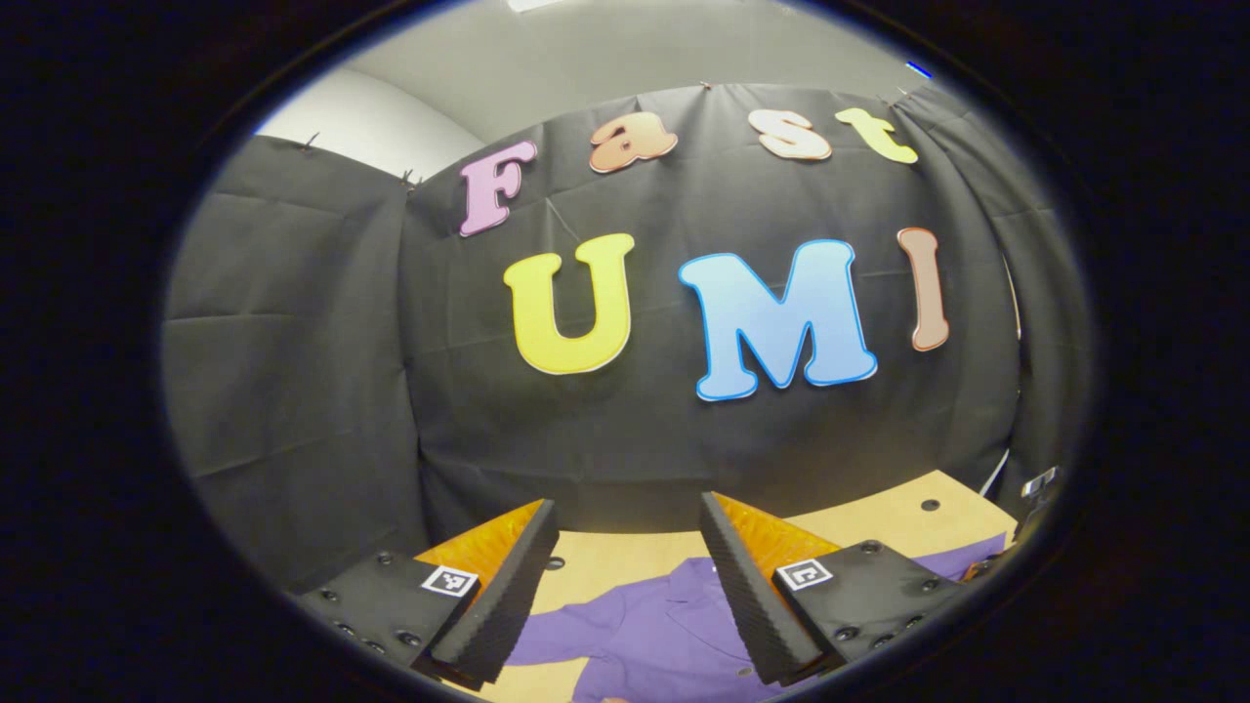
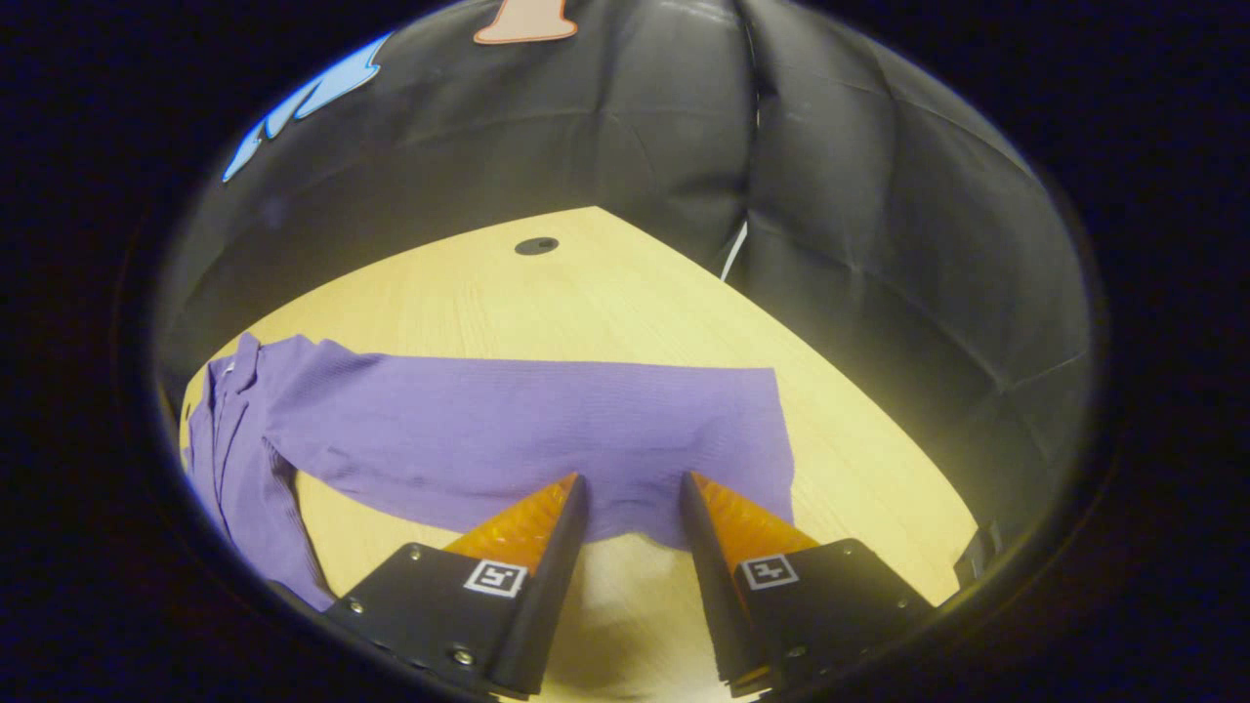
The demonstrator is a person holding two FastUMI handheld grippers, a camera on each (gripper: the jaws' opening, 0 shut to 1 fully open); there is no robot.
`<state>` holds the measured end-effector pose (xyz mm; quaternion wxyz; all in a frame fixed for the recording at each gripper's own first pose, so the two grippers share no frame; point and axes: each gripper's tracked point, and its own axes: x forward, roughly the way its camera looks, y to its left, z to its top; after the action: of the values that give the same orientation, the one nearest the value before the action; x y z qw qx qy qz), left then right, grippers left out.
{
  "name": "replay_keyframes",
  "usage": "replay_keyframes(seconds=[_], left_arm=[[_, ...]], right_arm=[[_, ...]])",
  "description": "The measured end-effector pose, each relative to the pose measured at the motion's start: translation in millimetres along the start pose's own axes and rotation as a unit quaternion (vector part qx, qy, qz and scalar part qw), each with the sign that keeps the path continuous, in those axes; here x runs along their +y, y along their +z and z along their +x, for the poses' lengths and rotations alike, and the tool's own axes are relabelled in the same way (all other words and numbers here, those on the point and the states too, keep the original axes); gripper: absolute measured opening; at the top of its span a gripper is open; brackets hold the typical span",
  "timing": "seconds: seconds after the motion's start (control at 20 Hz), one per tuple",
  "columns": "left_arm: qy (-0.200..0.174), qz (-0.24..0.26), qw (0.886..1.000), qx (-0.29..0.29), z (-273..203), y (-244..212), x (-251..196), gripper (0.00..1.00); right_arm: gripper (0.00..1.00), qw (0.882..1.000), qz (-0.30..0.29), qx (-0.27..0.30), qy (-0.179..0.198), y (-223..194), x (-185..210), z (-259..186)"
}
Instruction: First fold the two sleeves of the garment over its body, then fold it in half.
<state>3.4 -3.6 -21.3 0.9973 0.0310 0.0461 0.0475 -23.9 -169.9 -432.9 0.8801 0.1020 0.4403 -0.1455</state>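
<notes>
A purple shirt [image 2: 508,439] lies flat on the light wooden table [image 2: 586,293]. In the right gripper view one sleeve stretches out to the right, and its cuff edge lies just past my right gripper [image 2: 633,483], which is open and hovers low over the sleeve's near hem. The collar and body [image 2: 229,430] lie at the far left. In the left gripper view my left gripper [image 1: 625,513] is open and held well above the table, pointing at the wall. The purple shirt [image 1: 645,625] shows below, between its fingers, with the collar area visible.
The black cloth wall [image 2: 879,244] encloses the table on the back and right sides. A small dark hole [image 2: 536,245] sits in the tabletop near the far corner. Bare table lies beyond the sleeve and to its right.
</notes>
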Motion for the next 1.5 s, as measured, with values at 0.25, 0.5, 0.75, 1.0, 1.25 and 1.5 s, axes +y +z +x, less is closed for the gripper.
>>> replay_keyframes(seconds=[0.25, 0.5, 0.75, 1.0, 1.25, 1.5], left_arm=[[0.001, -0.004, 1.000, -0.002, -1, -1, 2, 0.96], [0.004, -0.005, 1.000, -0.001, -2, -3, 8, 0.96], [0.007, -0.013, 1.000, 0.002, -3, -8, 21, 0.97], [0.016, -0.023, 1.000, 0.007, -7, -21, 44, 0.97], [0.031, -0.020, 0.999, 0.012, -10, -39, 76, 0.96], [0.049, -0.015, 0.998, 0.027, -13, -66, 120, 0.96]], right_arm=[[0.20, 1.000, 0.023, 0.015, 0.012, 0, 7, 0], [0.03, 0.998, 0.044, 0.034, -0.010, 8, 11, -1], [0.01, 0.996, 0.082, 0.027, 0.014, 22, 34, -13], [0.02, 0.994, 0.078, 0.003, 0.075, 53, 95, -37], [0.01, 0.989, 0.049, -0.010, 0.139, 70, 184, -61], [0.01, 0.978, 0.012, -0.009, 0.209, 66, 297, -94]])
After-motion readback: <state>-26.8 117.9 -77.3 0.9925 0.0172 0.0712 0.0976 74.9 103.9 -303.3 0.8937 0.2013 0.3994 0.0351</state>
